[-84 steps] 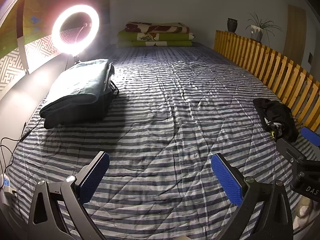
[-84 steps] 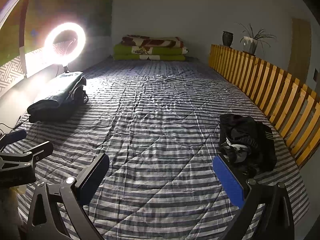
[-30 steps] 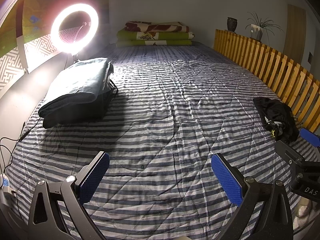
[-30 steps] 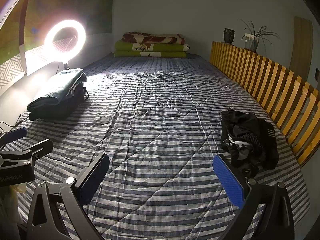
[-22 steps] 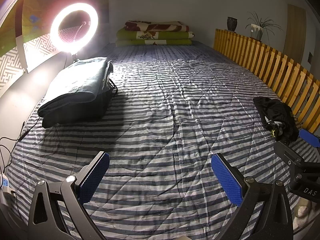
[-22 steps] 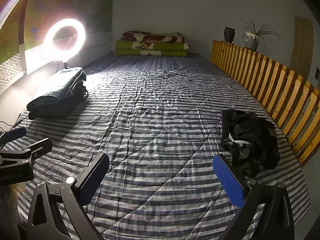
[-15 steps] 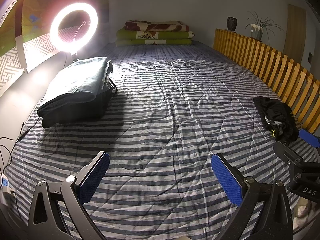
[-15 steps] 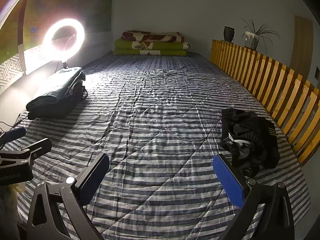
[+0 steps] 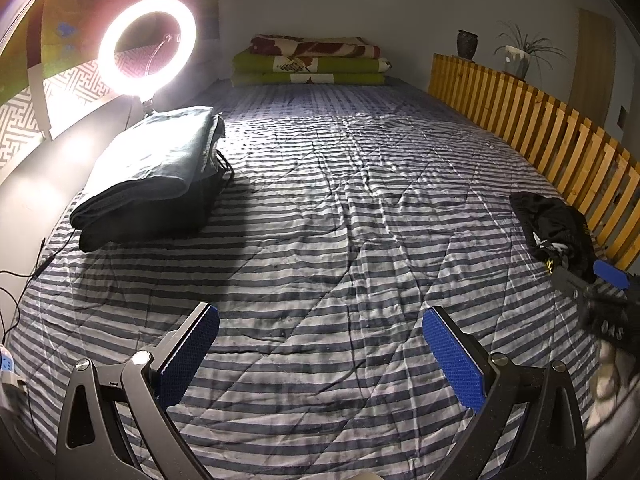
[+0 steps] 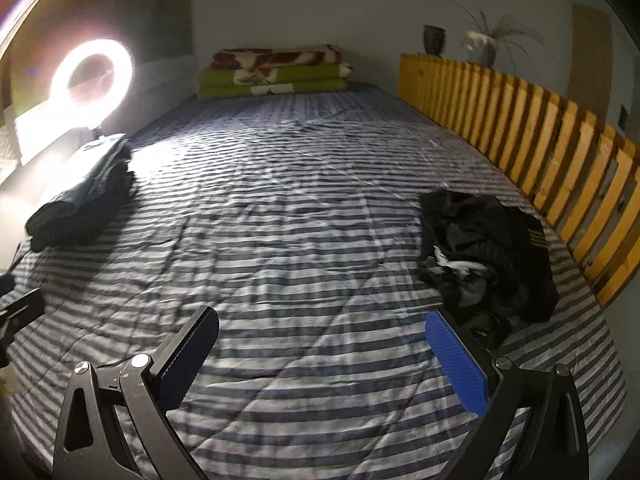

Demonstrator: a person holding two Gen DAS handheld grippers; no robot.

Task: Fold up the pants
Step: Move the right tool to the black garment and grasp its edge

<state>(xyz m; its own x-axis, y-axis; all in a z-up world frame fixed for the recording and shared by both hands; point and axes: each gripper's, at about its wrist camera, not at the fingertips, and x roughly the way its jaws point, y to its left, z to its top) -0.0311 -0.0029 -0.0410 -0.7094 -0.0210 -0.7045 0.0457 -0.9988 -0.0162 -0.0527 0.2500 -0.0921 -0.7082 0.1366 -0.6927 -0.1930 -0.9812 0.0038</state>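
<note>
Crumpled black pants (image 10: 488,252) with a white drawstring lie in a heap on the striped bed cover (image 10: 300,220), near the wooden slat rail. In the left wrist view the same black pants (image 9: 556,232) sit at the far right. My right gripper (image 10: 320,356) is open and empty above the cover; its right finger is just in front of the heap, and I cannot tell if it touches. My left gripper (image 9: 320,354) is open and empty over bare striped cover (image 9: 320,200). The right gripper's finger (image 9: 610,274) shows at the left view's right edge.
A folded stack of dark clothes (image 9: 152,176) lies at the left beside a lit ring light (image 9: 146,46). Folded blankets (image 9: 312,60) are at the far end. A wooden slat rail (image 9: 540,124) runs along the right side. Cables (image 9: 24,264) trail at the left edge.
The right wrist view has swung and moved closer to the black pants, which now look larger and slightly blurred. The left gripper has barely moved. Both grippers stay open.
</note>
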